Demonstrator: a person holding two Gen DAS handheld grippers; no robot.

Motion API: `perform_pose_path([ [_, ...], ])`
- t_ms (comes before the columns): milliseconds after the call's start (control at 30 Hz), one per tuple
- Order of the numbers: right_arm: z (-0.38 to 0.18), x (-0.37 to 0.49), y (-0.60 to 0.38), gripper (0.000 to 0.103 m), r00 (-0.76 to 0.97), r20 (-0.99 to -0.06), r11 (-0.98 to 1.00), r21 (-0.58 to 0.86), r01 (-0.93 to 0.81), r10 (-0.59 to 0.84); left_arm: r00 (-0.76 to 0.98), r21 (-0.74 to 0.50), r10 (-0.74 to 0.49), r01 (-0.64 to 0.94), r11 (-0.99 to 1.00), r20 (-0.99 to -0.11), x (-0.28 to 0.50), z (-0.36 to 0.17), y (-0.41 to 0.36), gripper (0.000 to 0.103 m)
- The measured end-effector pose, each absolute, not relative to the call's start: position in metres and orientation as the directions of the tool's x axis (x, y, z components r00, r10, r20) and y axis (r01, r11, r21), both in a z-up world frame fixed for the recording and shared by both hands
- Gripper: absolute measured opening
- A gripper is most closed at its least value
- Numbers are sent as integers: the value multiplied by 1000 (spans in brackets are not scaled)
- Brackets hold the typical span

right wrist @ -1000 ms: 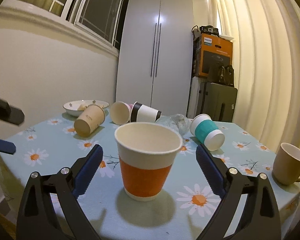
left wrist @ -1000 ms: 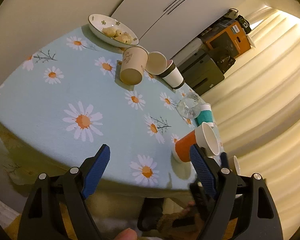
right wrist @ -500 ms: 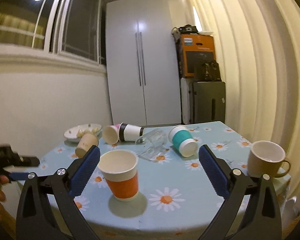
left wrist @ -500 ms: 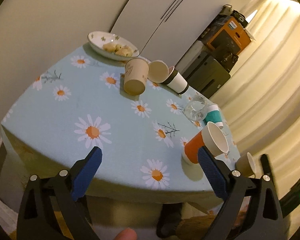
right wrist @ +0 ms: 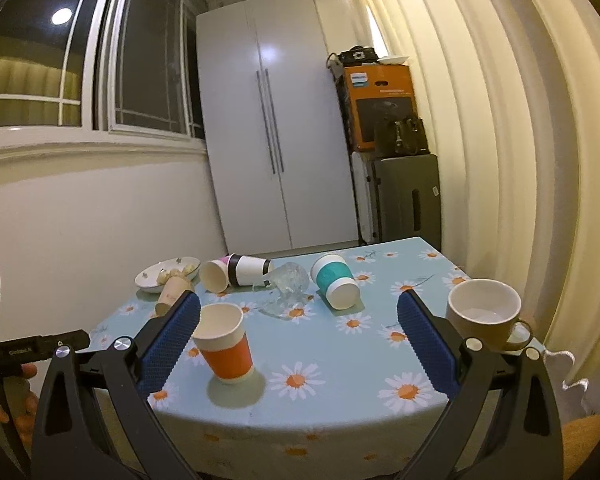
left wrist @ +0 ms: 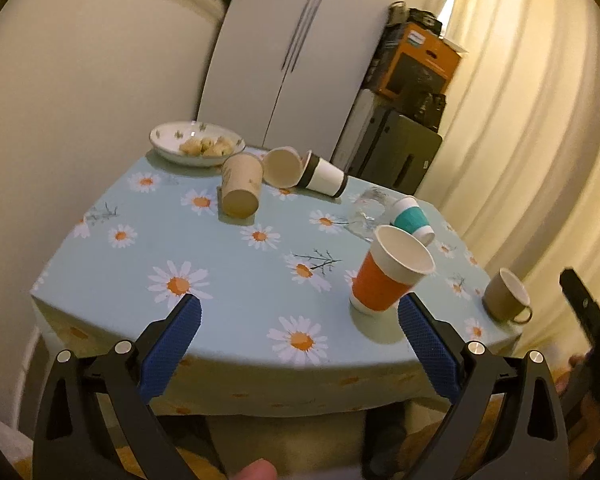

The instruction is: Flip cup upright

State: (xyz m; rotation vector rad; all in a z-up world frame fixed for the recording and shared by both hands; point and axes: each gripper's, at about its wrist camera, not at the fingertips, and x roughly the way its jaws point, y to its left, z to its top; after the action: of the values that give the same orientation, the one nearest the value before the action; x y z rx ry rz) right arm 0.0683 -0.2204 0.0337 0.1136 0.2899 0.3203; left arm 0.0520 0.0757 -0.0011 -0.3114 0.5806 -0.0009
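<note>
An orange paper cup (left wrist: 388,276) stands upright near the front edge of the daisy tablecloth (left wrist: 220,272); it also shows in the right wrist view (right wrist: 224,344). My left gripper (left wrist: 300,340) is open and empty, held off the table's front edge. My right gripper (right wrist: 298,336) is open and empty, also back from the table. Several cups lie on their sides: a tan cup (left wrist: 240,188), a cream cup (left wrist: 282,166), a black and white cup (left wrist: 322,176) and a teal cup (left wrist: 412,222), the teal cup also in the right wrist view (right wrist: 336,280).
A brown mug (left wrist: 504,296) stands upright at the right front corner, also in the right wrist view (right wrist: 484,312). A clear glass (right wrist: 290,280) lies on its side mid-table. A bowl of food (left wrist: 196,148) sits at the back left. White cabinet, boxes and curtains stand behind.
Both grippers have pulled back from the table and away from the orange cup, which stays upright. More of the table and the mug has come into view.
</note>
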Motion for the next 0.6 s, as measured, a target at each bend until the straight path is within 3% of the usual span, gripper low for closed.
perform_pose_path([
  [467,41,26,-228,98,846,-364,905,-22,-425,389,899,-113,-116,75,991,-423,-14,17,11,96],
  [600,40,17,-237,98,840,-375,903,-19,-430,392,896,-131,-143,96,987,-420,-24,19,8,96],
])
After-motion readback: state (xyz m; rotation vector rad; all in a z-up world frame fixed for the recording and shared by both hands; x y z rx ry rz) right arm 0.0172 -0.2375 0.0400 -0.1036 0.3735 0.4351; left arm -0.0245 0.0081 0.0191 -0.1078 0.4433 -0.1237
